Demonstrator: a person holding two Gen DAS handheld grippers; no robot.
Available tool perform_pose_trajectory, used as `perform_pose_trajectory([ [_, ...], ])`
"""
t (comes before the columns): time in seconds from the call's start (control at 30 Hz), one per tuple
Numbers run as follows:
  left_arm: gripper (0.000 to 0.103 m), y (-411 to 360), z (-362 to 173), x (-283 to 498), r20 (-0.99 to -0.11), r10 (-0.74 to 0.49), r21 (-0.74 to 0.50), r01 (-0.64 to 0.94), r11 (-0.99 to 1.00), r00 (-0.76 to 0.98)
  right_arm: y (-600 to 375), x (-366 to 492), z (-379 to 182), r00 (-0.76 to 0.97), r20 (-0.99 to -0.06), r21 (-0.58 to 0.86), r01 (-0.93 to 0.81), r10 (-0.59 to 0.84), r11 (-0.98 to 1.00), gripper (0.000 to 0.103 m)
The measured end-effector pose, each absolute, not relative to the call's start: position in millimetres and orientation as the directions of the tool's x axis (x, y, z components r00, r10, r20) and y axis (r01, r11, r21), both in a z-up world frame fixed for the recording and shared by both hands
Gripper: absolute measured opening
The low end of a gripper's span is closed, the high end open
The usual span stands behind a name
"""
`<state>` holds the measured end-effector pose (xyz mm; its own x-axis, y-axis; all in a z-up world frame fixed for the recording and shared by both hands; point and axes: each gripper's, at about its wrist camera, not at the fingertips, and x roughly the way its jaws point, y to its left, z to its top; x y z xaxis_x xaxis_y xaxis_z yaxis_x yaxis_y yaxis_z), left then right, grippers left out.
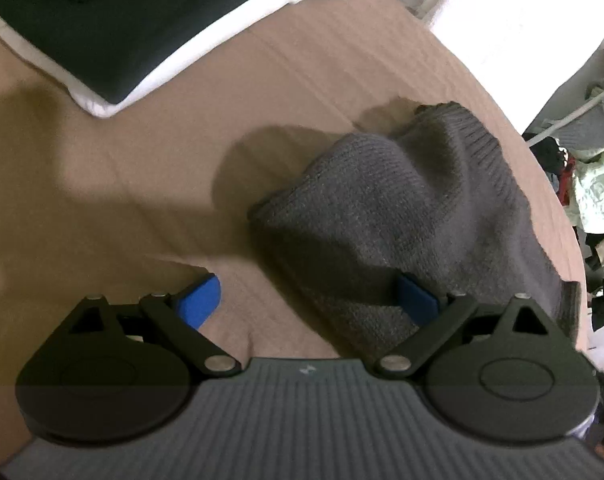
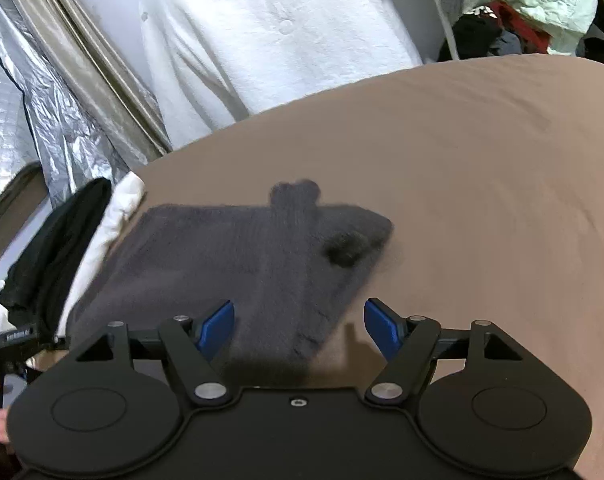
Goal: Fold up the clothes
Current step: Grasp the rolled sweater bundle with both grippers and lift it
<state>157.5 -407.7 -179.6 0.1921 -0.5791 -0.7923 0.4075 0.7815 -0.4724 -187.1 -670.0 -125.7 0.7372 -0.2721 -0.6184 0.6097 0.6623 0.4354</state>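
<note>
- Brown bedding [image 2: 482, 168] covers the bed that serves as the work surface; a white robe [image 2: 261, 48] hangs behind it, and a folded stack of white and dark clothes [image 1: 113, 36] sits at the far corner.
- A grey knitted sweater [image 2: 229, 256] lies on the bedding, folded into a rough slab, one end humped up.
- Left gripper [image 1: 308, 300] stands wide open, holding nothing; one pad rests against the sweater's edge.
- Right gripper [image 2: 297, 328] is also spread wide and empty, hovering over the sweater's near corner.
- Risk: the loose, bulky knit may spring open, or a pad may snag and drag a layer.
</note>
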Motion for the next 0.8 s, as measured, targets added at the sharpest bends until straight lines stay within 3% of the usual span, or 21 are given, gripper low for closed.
perform_pose_trajectory([
  [0.1, 0.101, -408, -181, 157, -0.771, -0.602, -0.474, 0.443, 0.761, 0.209, -681, -171, -128, 0.731, -0.627, 0.430, 0.611, -0.268, 0.665, 0.081],
  [0.27, 0.103, -412, -203, 179, -0.722, -0.687, -0.611, 0.390, 0.688, 0.082, -713, -155, -147, 0.695, -0.657, 0.400, 0.649, -0.291, 0.647, 0.084],
  [0.43, 0.103, -429, -214, 196, -0.644, -0.763, -0.685, 0.404, 0.606, 0.055, -750, -151, -188, 0.777, -0.597, 0.608, 0.600, -0.199, 0.519, 0.103],
  [0.53, 0.103, -437, -222, 206, -0.577, -0.816, -0.746, 0.379, 0.548, 0.045, -754, -141, -191, 0.819, -0.534, 0.659, 0.559, -0.211, 0.503, 0.101],
  [0.57, 0.098, -441, -222, 207, -0.566, -0.824, -0.752, 0.393, 0.529, 0.027, -752, -135, -188, 0.836, -0.514, 0.669, 0.532, -0.193, 0.520, 0.082],
  [0.6, 0.054, -445, -222, 208, -0.554, -0.832, -0.758, 0.408, 0.509, 0.008, -749, -129, -185, 0.848, -0.502, 0.673, 0.507, -0.171, 0.539, 0.067],
  [0.63, 0.038, -447, -221, 208, -0.545, -0.838, -0.761, 0.420, 0.494, -0.003, -745, -124, -181, 0.854, -0.498, 0.672, 0.491, -0.153, 0.554, 0.056],
  [0.7, 0.030, -447, -214, 201, -0.540, -0.841, -0.752, 0.443, 0.488, 0.011, -728, -122, -162, 0.853, -0.483, 0.624, 0.495, -0.199, 0.605, 0.052],
  [0.8, 0.027, -447, -184, 182, -0.575, -0.809, -0.619, 0.580, 0.530, 0.126, -705, -126, -134, 0.850, -0.468, 0.565, 0.498, -0.242, 0.658, 0.049],
])
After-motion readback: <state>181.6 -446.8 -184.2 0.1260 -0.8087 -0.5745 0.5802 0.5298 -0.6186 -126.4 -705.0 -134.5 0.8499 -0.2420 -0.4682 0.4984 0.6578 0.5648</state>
